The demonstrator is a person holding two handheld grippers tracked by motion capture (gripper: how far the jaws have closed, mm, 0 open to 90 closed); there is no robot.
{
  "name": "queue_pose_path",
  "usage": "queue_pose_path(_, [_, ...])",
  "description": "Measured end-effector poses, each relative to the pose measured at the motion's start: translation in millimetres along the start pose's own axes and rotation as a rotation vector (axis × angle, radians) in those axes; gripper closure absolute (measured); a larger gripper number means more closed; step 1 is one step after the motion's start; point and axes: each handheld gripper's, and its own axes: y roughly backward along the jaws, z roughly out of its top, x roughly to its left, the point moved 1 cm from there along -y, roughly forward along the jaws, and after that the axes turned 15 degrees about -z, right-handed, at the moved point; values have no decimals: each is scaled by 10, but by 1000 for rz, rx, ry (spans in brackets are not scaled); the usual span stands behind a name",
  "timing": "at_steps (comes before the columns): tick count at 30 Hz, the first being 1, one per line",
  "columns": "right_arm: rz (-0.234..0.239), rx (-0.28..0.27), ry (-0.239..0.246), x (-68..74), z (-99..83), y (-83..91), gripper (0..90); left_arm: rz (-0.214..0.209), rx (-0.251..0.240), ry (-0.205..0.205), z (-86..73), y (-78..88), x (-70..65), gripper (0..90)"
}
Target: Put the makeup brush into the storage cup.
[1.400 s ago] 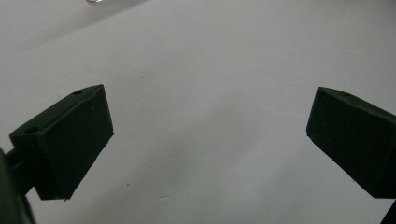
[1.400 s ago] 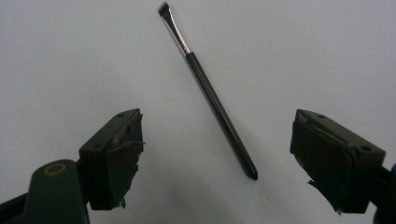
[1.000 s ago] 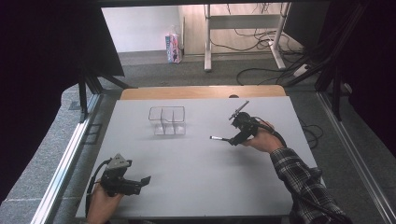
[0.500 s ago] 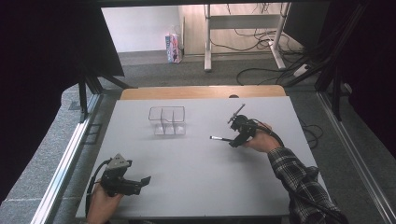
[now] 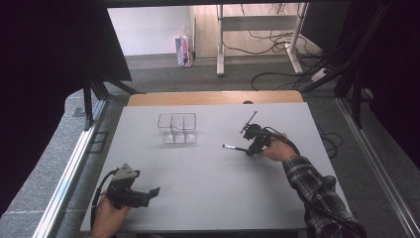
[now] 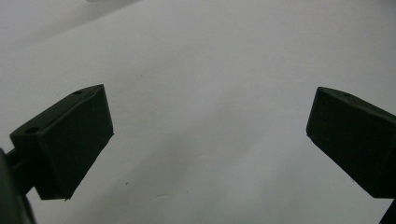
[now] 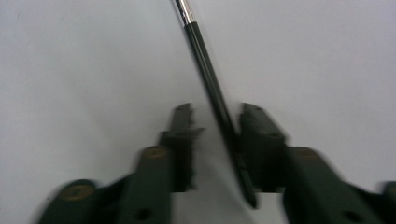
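A thin black pen with a silver tip (image 5: pixel 233 147) lies on the grey table (image 5: pixel 213 193), right of centre. My right gripper (image 5: pixel 249 149) sits at its right end, and its jaws have just been closing with the pen between them. In the blurred right gripper view the pen (image 7: pixel 208 70) runs up between the jaws and lies against the right-hand one; the right gripper (image 7: pixel 217 109) is shut on it. At the near left my left gripper (image 5: pixel 154 191) rests low over bare table. Its jaws stand wide apart in the left gripper view (image 6: pixel 210 116), with nothing between them.
A clear plastic box with dividers (image 5: pixel 177 128) stands left of centre toward the back. A wooden strip (image 5: pixel 213 97) edges the far side of the table. On the floor beyond are a small carton (image 5: pixel 183 50), desk legs and cables (image 5: pixel 277 37).
The right gripper has settled slightly onto the pen's right end. The pen, the box and the left gripper have kept their places.
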Motion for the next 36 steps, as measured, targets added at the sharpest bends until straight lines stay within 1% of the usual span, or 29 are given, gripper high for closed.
queue_pose_path(1, [20, 11, -7, 1, -4, 3, 834, 0, 0, 0, 0, 0, 0, 10])
queue_pose_path(2, [22, 16, -17, 1, -6, 3, 836, 1, -1, 0, -1, 2, -2, 10])
queue_pose_path(3, [22, 16, -17, 1, -6, 3, 836, 1, -1, 0, -1, 2, -2, 10])
queue_pose_path(5, [35, 34, -25, -8, -4, 5, 837, 1, -1, 1, -3, 3, -3, 11])
queue_pose_path(6, [25, 42, -13, 3, 1, 11, 837, 1, 2, 1, -4, 5, -4, 11])
queue_pose_path(9, [17, 55, 2, 21, 4, 23, 838, 0, 1, 0, -6, 9, -7, 12])
queue_pose_path(12, [18, 46, -21, 26, -14, 26, 839, 9, -4, 1, -8, 8, -7, 32])
queue_pose_path(14, [29, 30, -39, 19, -40, 33, 839, 18, -8, -1, -7, 16, -2, 34])
queue_pose_path(15, [31, 26, -48, 17, -50, 36, 839, 20, -16, 5, -8, 21, -2, 34])
queue_pose_path(16, [25, 16, -48, 7, -67, 44, 839, 19, -22, 6, -8, 24, -1, 33])
queue_pose_path(17, [26, 2, -63, -4, -86, 68, 839, 16, -25, 7, -9, 25, 0, 32])
queue_pose_path(20, [35, -31, -81, -35, -116, 114, 839, 24, -18, -6, -12, 15, 3, 33])
queue_pose_path(23, [35, -44, -92, -52, -135, 148, 840, 26, -20, -9, -14, 16, 6, 32])
queue_pose_path(26, [44, -76, -108, -78, -167, 192, 839, 23, -36, -12, -15, 30, 17, 32])
queue_pose_path(27, [44, -82, -110, -85, -178, 205, 839, 20, -41, -11, -17, 33, 21, 32])
queue_pose_path(28, [50, -100, -121, -95, -197, 228, 839, 14, -48, -9, -17, 36, 25, 32])
queue_pose_path(29, [56, -111, -129, -100, -211, 246, 839, 0, -58, 4, -19, 39, 34, 32])
queue_pose_path(33, [55, -131, -136, -95, -249, 275, 839, -5, -58, 6, -21, 37, 44, 31])
queue_pose_path(34, [57, -138, -139, -92, -259, 282, 839, -8, -60, 11, -19, 38, 43, 28])
queue_pose_path(35, [62, -158, -152, -82, -289, 298, 839, -14, -64, 14, -18, 37, 43, 22])
queue_pose_path(36, [62, -158, -152, -82, -289, 298, 839, -21, -69, 23, -16, 37, 43, 22])
